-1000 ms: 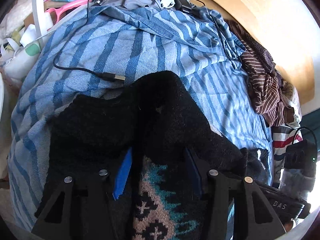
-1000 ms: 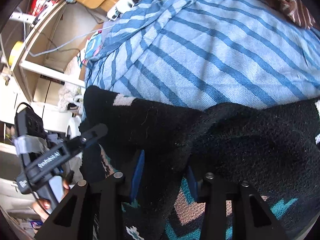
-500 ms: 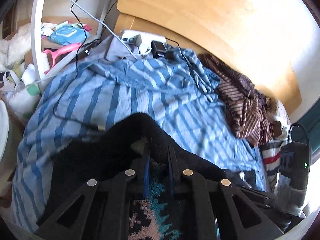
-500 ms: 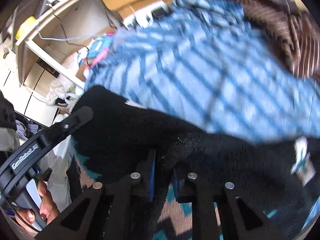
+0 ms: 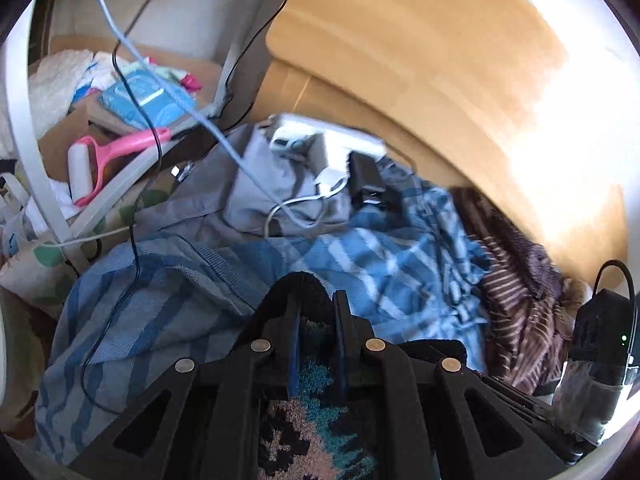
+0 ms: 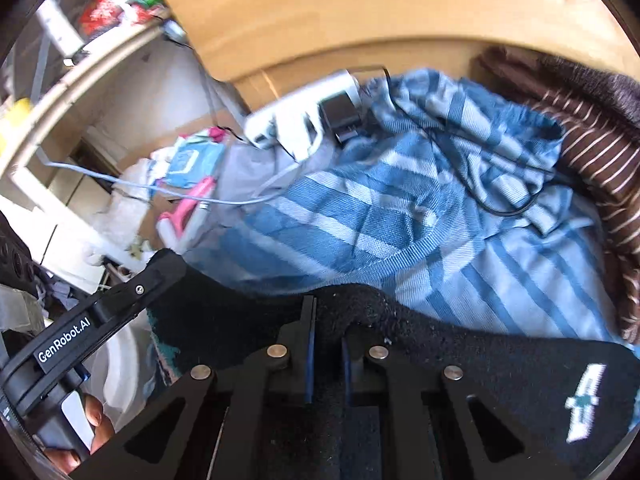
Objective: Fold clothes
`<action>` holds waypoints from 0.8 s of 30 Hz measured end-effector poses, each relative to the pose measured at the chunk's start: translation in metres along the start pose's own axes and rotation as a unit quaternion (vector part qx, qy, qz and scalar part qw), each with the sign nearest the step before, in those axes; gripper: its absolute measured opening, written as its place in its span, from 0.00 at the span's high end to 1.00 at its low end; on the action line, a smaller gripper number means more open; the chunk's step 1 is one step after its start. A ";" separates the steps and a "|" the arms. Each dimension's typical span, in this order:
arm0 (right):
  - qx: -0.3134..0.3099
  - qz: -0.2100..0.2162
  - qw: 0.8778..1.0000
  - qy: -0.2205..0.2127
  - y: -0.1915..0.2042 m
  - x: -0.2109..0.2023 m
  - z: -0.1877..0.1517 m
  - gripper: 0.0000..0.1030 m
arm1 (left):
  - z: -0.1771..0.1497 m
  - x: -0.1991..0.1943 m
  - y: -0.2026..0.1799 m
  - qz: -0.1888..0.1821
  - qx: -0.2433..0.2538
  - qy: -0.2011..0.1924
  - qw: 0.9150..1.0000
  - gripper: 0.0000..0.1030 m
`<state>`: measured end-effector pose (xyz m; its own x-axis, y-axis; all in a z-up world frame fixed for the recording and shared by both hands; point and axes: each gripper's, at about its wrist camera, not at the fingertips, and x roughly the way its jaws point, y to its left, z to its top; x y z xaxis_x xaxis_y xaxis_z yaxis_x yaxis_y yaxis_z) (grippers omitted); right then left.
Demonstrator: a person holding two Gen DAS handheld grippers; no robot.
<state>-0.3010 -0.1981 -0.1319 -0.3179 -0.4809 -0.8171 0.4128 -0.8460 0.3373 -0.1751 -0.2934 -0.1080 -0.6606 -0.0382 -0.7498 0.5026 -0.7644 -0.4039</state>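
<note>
A black knitted sweater (image 5: 316,432) with a teal, beige and black pattern is lifted off the bed by both grippers. My left gripper (image 5: 315,320) is shut on a fold of its edge, the black knit bulging over the fingertips. My right gripper (image 6: 326,320) is shut on another stretch of the same sweater (image 6: 500,376), whose black back and small white label show at the lower right. The left gripper's body (image 6: 92,332) and the hand holding it appear at the left of the right wrist view. Under the sweater lies a blue striped blanket (image 5: 168,312), also (image 6: 420,216).
A brown striped garment (image 5: 516,320) is heaped at the right by the wooden headboard (image 5: 440,60). A white power strip (image 5: 320,140) with plugs and cables rests on grey cloth at the bed's head. Boxes, a pink lint roller (image 5: 112,156) and clutter lie to the left.
Both grippers went from open around the sweater to shut on it, then rose and swung toward the bed's head, lifting the sweater's edge off the blanket.
</note>
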 end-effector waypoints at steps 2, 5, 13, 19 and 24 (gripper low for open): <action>0.020 0.001 1.000 0.018 -0.008 0.022 0.001 0.89 | -0.002 0.018 0.009 0.016 -0.010 0.017 1.000 0.86; 0.021 -0.008 0.999 0.028 -0.011 0.042 -0.005 0.88 | -0.008 0.039 0.023 0.030 -0.032 0.033 0.999 0.86; 0.008 0.005 0.999 0.050 -0.014 0.028 -0.017 0.51 | -0.006 0.036 0.049 -0.018 -0.145 0.101 0.984 0.73; 0.048 0.037 0.998 0.021 -0.026 -0.027 -0.052 0.21 | -0.009 -0.035 0.033 -0.053 -0.113 0.113 0.986 0.31; 0.048 0.039 0.996 0.059 -0.027 -0.054 -0.095 0.21 | -0.037 -0.097 0.009 -0.051 -0.029 0.146 0.988 0.31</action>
<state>-0.2135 -0.1273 -0.1413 -0.1837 -0.5208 -0.8337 0.3469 -0.8279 0.4407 -0.0862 -0.2724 -0.0585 -0.5247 0.2308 -0.8194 0.4784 -0.7162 -0.5080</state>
